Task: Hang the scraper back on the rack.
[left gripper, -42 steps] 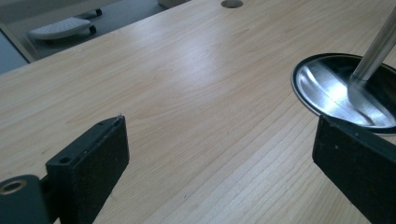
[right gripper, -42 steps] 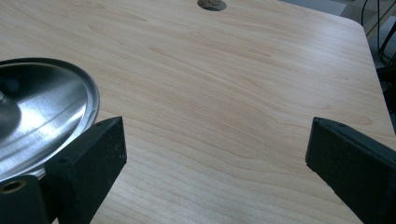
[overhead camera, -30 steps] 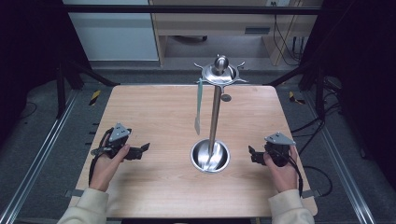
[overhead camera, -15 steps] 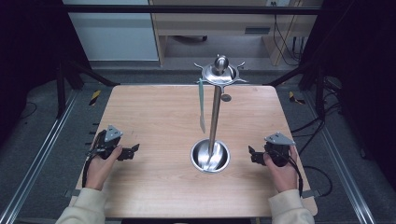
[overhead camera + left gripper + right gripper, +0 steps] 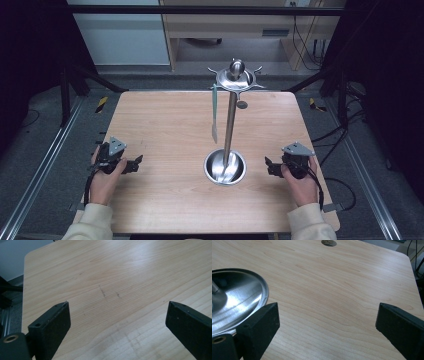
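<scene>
A steel utensil stand point(image 5: 230, 125) rises upright from the wooden counter point(image 5: 165, 125), its long axis vertical, its round base dish point(image 5: 225, 167) resting just to the left of the right gripper point(image 5: 269, 166) and well to the right of the left gripper point(image 5: 136, 163). A slim pale utensil point(image 5: 214, 112), possibly a spatula, hangs from the stand's top ring, its length pointing straight down and its lower end clear of the counter. Both grippers sit low over the near corners, each with jaws spread wide and holding nothing. In the right gripper view the dish rim lies just beside the left jaw.
</scene>
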`<state>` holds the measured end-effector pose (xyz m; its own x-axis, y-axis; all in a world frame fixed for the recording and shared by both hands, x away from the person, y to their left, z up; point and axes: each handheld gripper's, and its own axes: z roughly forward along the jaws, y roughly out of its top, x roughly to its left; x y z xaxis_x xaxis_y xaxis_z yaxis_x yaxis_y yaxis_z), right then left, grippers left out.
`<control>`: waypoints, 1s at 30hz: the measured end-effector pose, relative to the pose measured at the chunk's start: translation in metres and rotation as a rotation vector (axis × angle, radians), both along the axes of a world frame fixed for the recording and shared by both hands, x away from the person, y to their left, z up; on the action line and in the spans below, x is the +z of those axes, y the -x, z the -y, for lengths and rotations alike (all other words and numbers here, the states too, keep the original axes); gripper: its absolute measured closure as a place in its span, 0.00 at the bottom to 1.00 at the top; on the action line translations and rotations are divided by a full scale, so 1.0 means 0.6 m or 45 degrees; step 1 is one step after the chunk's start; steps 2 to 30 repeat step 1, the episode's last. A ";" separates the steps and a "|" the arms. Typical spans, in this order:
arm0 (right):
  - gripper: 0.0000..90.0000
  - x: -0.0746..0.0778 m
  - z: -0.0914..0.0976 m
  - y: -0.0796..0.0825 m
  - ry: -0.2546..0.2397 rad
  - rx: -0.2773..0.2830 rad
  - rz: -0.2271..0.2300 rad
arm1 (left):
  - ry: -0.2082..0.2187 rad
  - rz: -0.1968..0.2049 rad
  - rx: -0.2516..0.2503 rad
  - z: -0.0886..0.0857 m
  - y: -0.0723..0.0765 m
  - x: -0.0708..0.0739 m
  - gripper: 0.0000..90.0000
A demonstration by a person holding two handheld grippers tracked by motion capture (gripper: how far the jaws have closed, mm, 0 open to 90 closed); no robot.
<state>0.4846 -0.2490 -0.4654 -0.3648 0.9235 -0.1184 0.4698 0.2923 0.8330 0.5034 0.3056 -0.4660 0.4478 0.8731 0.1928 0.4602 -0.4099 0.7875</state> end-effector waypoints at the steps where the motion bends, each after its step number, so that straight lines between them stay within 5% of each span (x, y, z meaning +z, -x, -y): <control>1: 0.06 0.000 0.000 0.000 -0.001 0.001 0.000 | -0.001 -0.009 -0.006 0.002 0.003 -0.001 0.06; 30: 0.06 0.000 0.000 0.000 -0.001 0.001 0.000 | -0.001 -0.009 -0.006 0.002 0.003 -0.001 0.06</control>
